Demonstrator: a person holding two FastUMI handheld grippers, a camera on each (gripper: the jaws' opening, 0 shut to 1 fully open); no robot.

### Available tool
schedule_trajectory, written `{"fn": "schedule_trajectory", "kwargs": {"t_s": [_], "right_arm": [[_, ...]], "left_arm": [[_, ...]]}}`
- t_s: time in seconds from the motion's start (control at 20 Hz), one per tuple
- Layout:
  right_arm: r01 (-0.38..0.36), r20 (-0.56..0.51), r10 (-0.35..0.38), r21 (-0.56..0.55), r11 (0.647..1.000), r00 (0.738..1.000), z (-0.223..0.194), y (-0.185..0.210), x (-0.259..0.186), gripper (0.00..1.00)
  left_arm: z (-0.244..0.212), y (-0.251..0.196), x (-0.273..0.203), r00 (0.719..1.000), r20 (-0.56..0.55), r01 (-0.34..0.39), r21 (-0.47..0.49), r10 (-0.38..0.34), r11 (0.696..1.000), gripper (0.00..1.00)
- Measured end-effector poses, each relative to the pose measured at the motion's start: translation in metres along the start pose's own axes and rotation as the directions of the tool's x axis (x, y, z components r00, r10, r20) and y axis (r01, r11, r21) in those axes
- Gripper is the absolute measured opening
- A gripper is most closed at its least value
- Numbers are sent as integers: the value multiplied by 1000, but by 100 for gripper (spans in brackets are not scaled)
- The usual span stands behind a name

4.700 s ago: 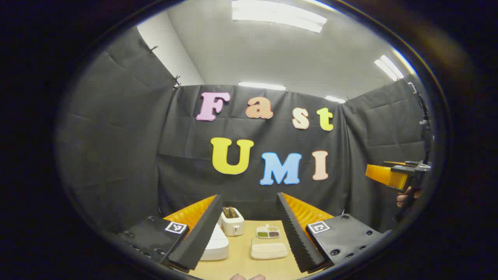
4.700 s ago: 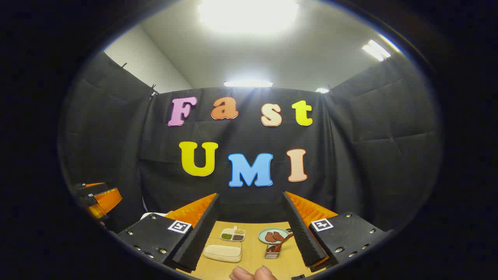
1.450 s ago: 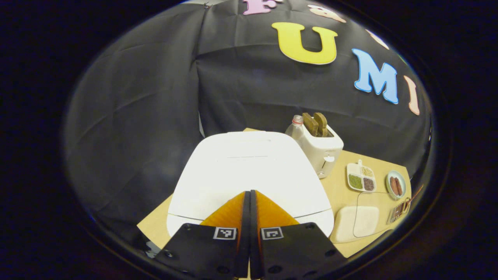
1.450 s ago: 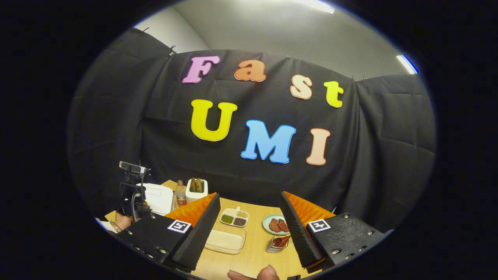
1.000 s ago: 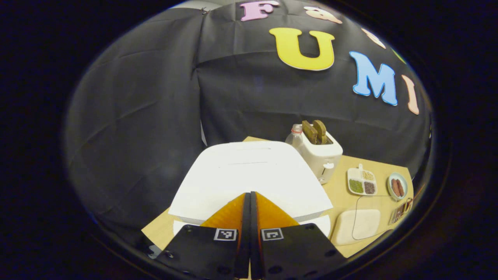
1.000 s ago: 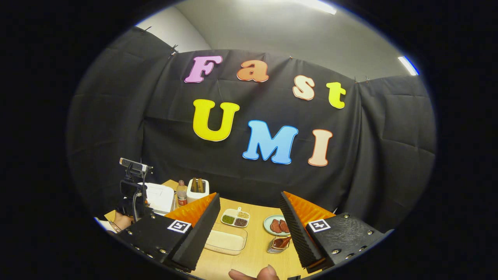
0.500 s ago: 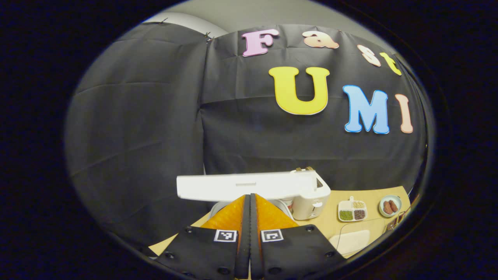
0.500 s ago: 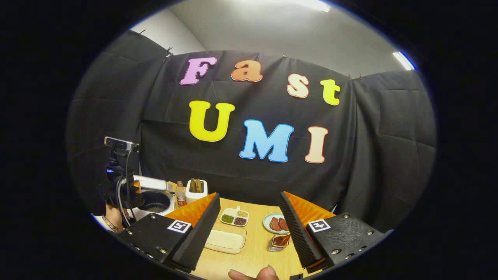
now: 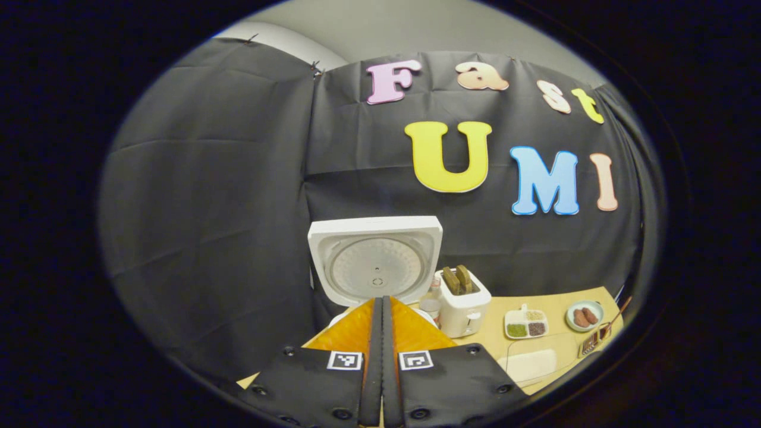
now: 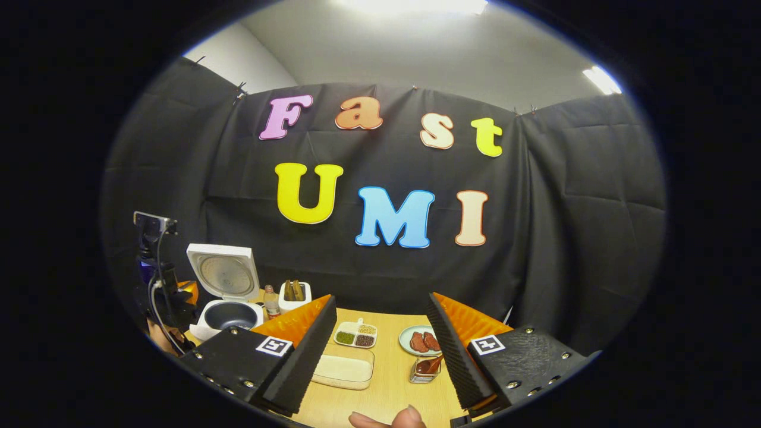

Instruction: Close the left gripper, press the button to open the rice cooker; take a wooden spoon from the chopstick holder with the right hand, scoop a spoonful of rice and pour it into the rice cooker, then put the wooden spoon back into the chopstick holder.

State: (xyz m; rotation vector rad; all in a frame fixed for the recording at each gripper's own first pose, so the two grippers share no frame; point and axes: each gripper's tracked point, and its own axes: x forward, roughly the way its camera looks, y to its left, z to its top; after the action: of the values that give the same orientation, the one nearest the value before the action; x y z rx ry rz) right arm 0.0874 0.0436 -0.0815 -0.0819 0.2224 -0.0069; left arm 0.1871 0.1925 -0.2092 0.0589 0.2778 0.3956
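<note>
Left tongs (image 9: 381, 309) pressed together in front of the cooker (image 9: 374, 267), lid upright, pot (image 10: 230, 315) exposed at the desk's (image 10: 392, 380) left end; right tongs (image 10: 380, 321) spread apart, empty, above the desk; spoon (image 10: 429, 365) in the holder (image 10: 423, 373), between the right tongs' fingers (image 10: 309, 345); rice box (image 10: 345, 367) just left of it.

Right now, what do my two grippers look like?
The left gripper and right gripper match: two wedge-shaped fingers with ribbed inner faces, each on a flat block with screws and a square black-and-white marker. In the right gripper view, the left one carries a small camera on a stalk, with a looping cable.
</note>
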Motion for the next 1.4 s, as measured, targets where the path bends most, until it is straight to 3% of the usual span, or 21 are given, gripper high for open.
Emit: {"fn": "schedule_trajectory", "kwargs": {"t_s": [0.15, 0.3, 0.4, 0.6, 0.65, 0.8, 1.0, 1.4], "right_arm": [[2, 7, -2, 10, 1000, 1000, -2, -12, 8, 93], [-43, -7, 44, 87, 995, 999, -19, -23, 25, 94], [-37, -7, 39, 138, 990, 999, -34, -44, 41, 95], [-23, -48, 30, 132, 991, 998, -77, -88, 75, 96], [-26, -60, 35, 143, 989, 998, -89, -97, 85, 96], [-17, -98, 35, 183, 983, 995, -128, -125, 112, 96], [12, -156, 28, 248, 969, 987, -188, -159, 147, 96], [51, -267, 57, 380, 924, 962, -289, -190, 211, 98]], "left_arm": [[8, 5, -20, 1000, 16, 1, 6, -1, 1000, 9], [9, 5, -40, 1000, 11, -9, -4, 9, 1000, 9], [14, 1, -53, 1000, 23, -15, -9, 15, 1000, 10], [25, -12, -83, 998, 48, -38, -8, 38, 999, 10], [28, -18, -91, 998, 53, -37, -13, 38, 999, 24], [36, -39, -116, 997, 69, -27, -18, 28, 999, 37], [47, -66, -146, 996, 87, -12, 25, 9, 1000, 67], [57, -117, -180, 995, 96, 22, 75, -29, 997, 77]]}}
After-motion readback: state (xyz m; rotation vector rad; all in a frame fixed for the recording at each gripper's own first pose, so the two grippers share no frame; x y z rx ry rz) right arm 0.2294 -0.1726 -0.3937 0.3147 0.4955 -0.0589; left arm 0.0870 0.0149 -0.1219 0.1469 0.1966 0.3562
